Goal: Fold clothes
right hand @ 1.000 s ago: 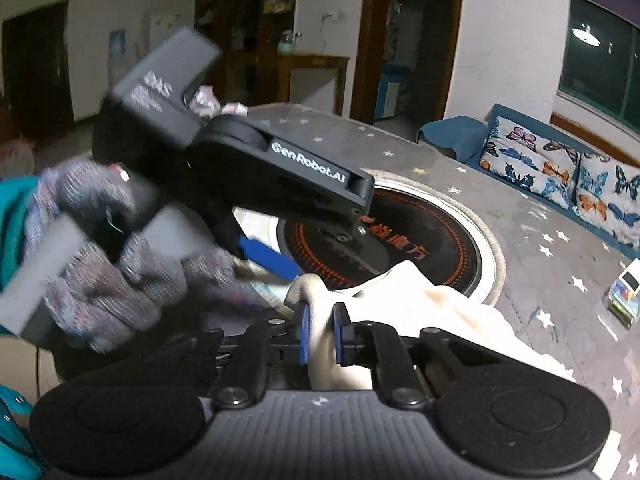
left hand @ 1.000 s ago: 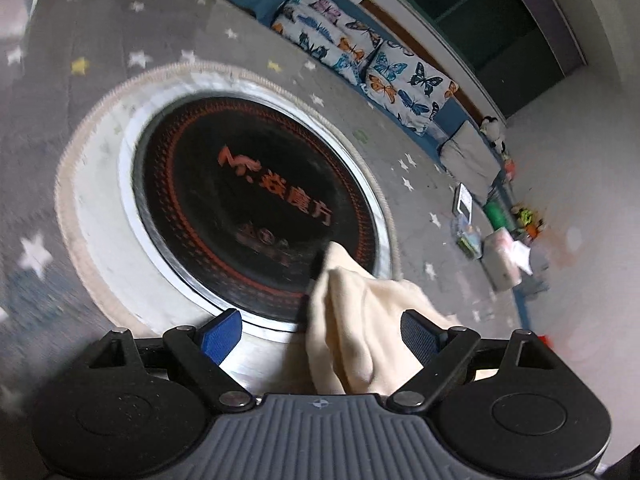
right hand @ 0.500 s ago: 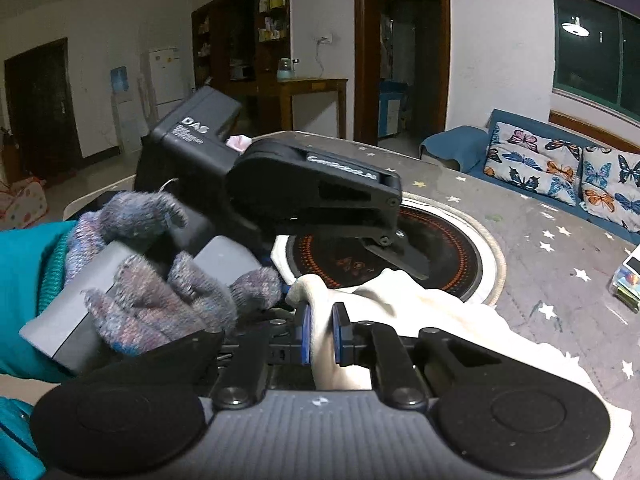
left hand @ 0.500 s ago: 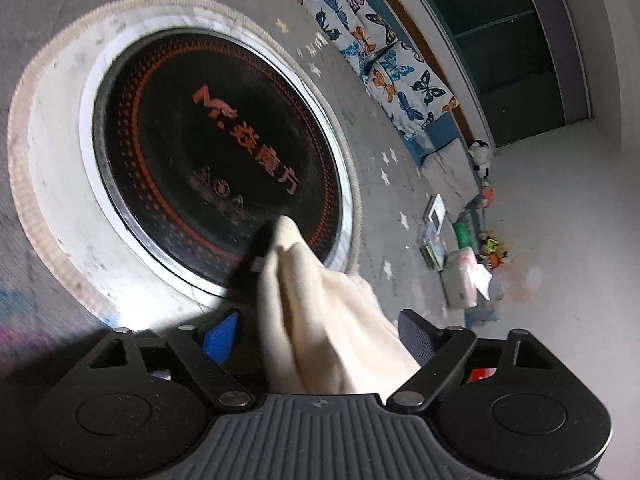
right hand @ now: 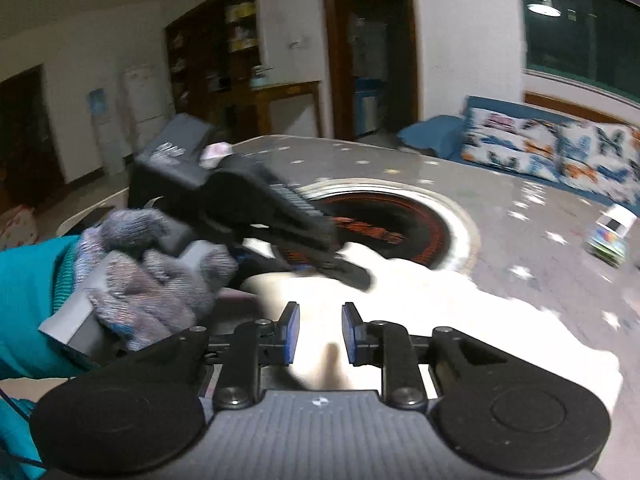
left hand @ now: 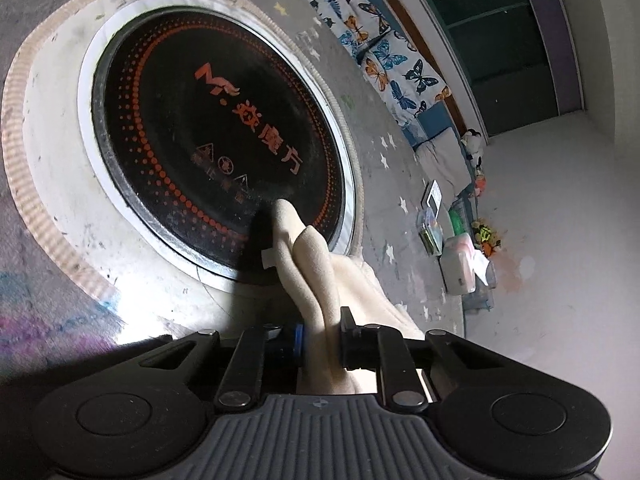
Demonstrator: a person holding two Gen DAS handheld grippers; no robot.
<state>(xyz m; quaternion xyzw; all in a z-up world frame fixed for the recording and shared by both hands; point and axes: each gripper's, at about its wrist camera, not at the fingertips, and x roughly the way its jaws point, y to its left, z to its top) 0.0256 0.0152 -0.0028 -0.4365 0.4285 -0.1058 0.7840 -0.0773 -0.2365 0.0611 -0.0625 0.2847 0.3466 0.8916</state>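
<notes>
A cream garment (left hand: pixel 316 276) lies bunched on the grey star-patterned table (left hand: pixel 384 184), its tip over the rim of the black round cooktop (left hand: pixel 208 128). My left gripper (left hand: pixel 322 338) is closing, and its pads press on an upright fold of the garment. In the right wrist view, which is blurred, that left gripper (right hand: pixel 352 272) is held by a gloved hand (right hand: pixel 152 276) over the near-left end of the garment (right hand: pixel 440 312). My right gripper (right hand: pixel 320 334) is opening. Cloth shows in the gap between its blue pads (right hand: pixel 290 332), and they no longer squeeze it.
Butterfly cushions on a blue sofa (left hand: pixel 384 60) (right hand: pixel 540 152) stand beyond the table. Small boxes (left hand: pixel 432 224) (right hand: pixel 608 236) and a tissue pack (left hand: pixel 464 264) sit near the table's far right edge. A wooden side table (right hand: pixel 280 96) stands behind.
The left jaws went from wide apart to closed on the cloth fold. The right jaws, earlier pinched on the garment, have parted. The right view has shifted and blurred.
</notes>
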